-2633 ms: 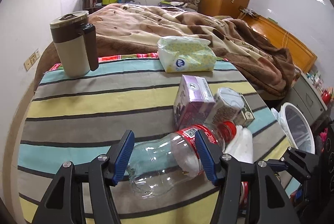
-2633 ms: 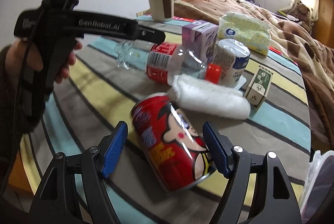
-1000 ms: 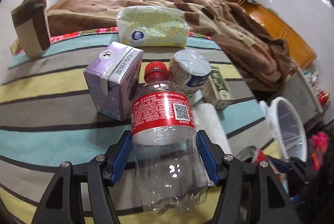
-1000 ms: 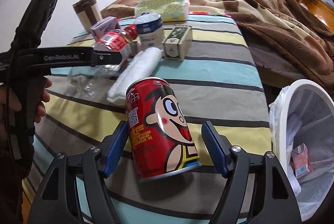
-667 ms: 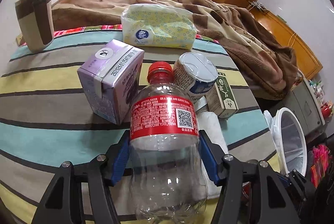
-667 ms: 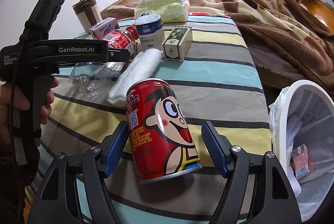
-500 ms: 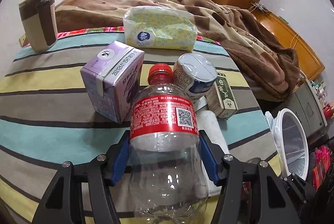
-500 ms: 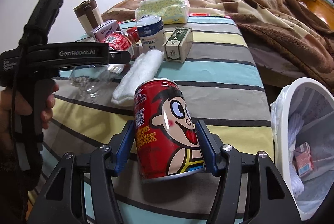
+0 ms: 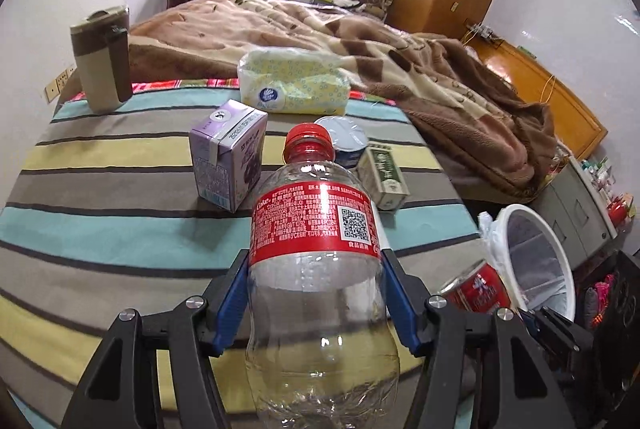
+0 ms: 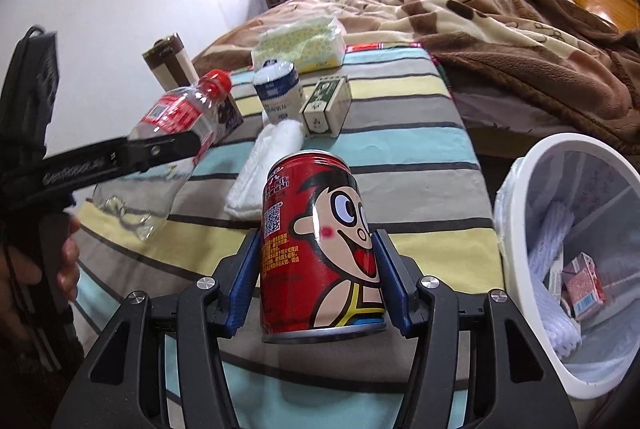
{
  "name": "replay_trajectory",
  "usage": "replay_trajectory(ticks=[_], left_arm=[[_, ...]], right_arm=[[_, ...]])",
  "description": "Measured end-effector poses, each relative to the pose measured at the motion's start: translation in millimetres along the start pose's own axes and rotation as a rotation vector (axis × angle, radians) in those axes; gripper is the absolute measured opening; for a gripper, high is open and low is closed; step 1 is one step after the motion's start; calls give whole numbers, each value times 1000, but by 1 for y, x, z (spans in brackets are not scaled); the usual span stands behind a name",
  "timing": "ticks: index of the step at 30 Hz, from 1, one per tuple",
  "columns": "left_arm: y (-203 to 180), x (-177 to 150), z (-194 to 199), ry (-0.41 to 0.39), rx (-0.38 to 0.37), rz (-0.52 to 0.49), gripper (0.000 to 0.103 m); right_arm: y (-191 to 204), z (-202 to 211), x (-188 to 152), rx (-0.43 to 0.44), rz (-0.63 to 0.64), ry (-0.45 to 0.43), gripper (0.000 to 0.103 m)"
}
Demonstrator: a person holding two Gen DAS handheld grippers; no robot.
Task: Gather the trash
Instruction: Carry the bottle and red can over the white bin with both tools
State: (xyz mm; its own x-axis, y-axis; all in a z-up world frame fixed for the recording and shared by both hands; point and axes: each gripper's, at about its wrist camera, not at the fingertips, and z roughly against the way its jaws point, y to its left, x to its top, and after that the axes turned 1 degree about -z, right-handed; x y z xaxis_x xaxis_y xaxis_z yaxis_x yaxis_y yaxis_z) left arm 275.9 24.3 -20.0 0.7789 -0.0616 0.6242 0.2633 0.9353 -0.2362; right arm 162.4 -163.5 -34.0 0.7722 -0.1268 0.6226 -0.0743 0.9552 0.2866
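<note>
My left gripper [image 9: 314, 261] is shut on a clear plastic bottle [image 9: 316, 221] with a red label and cap, holding it cap-forward above the striped table [image 9: 100, 157]. In the right wrist view the same bottle [image 10: 172, 117] hangs tilted at the left, clear of the cloth. My right gripper [image 10: 316, 241] has its jaws closing, its blue pads pressing both sides of an upright red cartoon can [image 10: 316, 229]. The can [image 9: 476, 289] also shows at the left wrist view's lower right. A white trash bin [image 10: 568, 140] with a liner and cartons inside stands beside the table's right edge.
On the table are a purple carton [image 9: 228, 157], a white tub [image 9: 344, 137], a small green box [image 9: 384, 173], a tissue pack [image 9: 292, 85], a brown mug [image 9: 104, 57] and a white folded cloth [image 10: 264, 169]. A bed with a brown blanket lies behind.
The left gripper has risen with the bottle, which now hangs off the cloth. The right jaws have closed in from a wide gap onto the red can.
</note>
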Motion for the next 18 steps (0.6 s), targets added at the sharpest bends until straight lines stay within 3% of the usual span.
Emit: replay_trajectory(ticks=[18], left_arm=[[-72,-32,63,-100,-54,-108,62]], right_arm=[[-34,63,-8,-35,-77,-129,56]])
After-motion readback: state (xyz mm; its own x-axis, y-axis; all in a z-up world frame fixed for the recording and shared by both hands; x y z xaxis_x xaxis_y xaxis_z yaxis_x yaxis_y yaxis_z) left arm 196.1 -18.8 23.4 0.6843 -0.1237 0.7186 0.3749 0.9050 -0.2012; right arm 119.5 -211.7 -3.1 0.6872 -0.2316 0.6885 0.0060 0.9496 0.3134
